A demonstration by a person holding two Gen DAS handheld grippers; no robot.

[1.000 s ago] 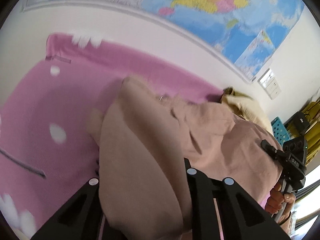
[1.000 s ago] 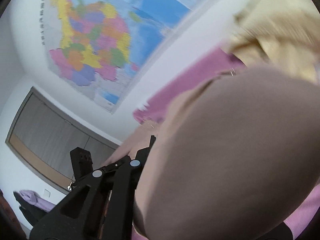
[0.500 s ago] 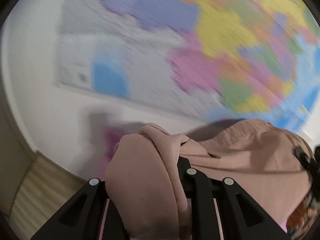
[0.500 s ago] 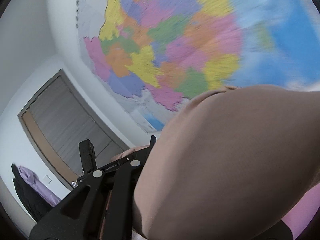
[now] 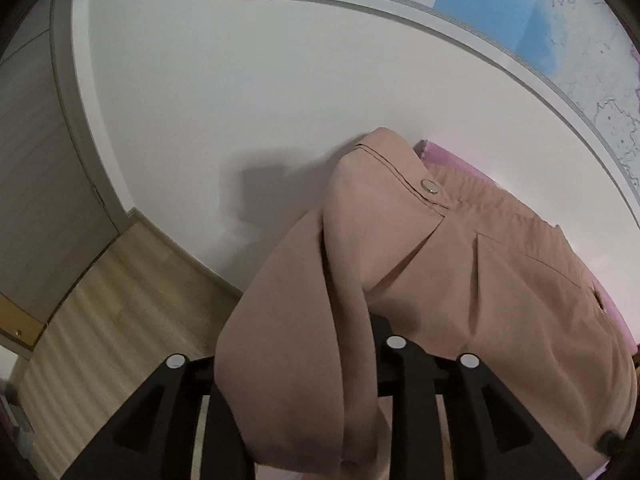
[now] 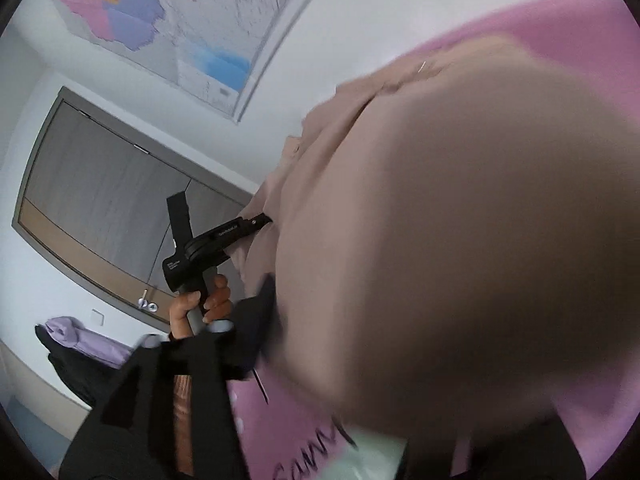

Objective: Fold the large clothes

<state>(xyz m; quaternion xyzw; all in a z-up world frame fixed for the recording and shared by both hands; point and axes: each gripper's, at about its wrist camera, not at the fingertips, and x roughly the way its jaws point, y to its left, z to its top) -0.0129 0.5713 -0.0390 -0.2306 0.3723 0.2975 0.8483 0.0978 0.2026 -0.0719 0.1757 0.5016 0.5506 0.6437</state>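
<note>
Since half a second ago the left wrist view has swung down off the coloured middle of the map, so bare wall and floor now fill most of it, and the blur has cleared.

From the left wrist, the left tongs (image 5: 316, 364) are clamped on a thick fold of the beige trousers (image 5: 460, 280). The cloth bulges up between the two black fingers (image 5: 404, 396) and spills down over them toward the camera, hiding the tips. The waistband end of the trousers stretches away up and to the right — a small metal button (image 5: 430, 187) shows near its top edge. Behind that edge a strip of pink sheet (image 5: 460, 162) is visible. The white wall (image 5: 240, 100) carries the lower corner of the map (image 5: 540, 20), and wooden flooring (image 5: 120, 300) lies lower left.

From the right wrist, the trousers (image 6: 460, 220) fill the right and centre as a large, blurred mass very close to the lens, draped over the right tongs (image 6: 256, 320). Their black frame is in view lower left, and the cloth appears pinched at it — the tips are buried under the fabric. Farther off at centre left, the left tongs (image 6: 262, 220) bite the far edge of the garment, with the person's left hand (image 6: 200, 308) gripping the handle. Pink sheet (image 6: 560, 28) shows at upper right and along the bottom. The map (image 6: 180, 20) hangs on the wall above grey sliding doors (image 6: 100, 200).
</note>
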